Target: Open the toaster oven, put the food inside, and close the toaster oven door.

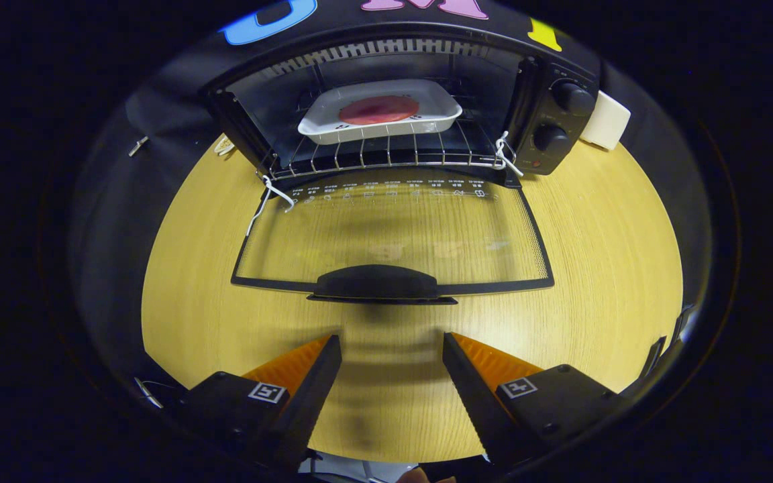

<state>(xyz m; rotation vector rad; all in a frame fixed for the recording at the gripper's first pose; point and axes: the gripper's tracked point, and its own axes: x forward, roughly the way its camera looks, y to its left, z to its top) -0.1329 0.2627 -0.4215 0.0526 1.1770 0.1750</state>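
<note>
The gripper [392,349] hung over the near edge of the pale wood-grain table [601,268], its two black serrated fingers with orange flanks spread wide and holding nothing. Bare wood lay between the tips and the next thing ahead.

Just beyond them the toaster oven's glass door [393,235] lay folded flat toward the table's near edge, its curved black plastic handle [376,280] centred almost in line with the gap between the fingers. Past the hinge, the wire rack [386,153] held a white rectangular dish [380,111] carrying a flat round reddish piece of food [378,109], well inside the black toaster oven [561,114] at the table's far edge.

With the food already in, the remaining step looked to be closing the door. Doing it well probably meant coming in low, slipping under or pinching the handle at its middle, and following the door's arc upward rather than pushing straight in, so the oven would not slide back.

Open table flanked the door on both sides. White string [272,194] at the left hinge corner was a possible snag.
</note>
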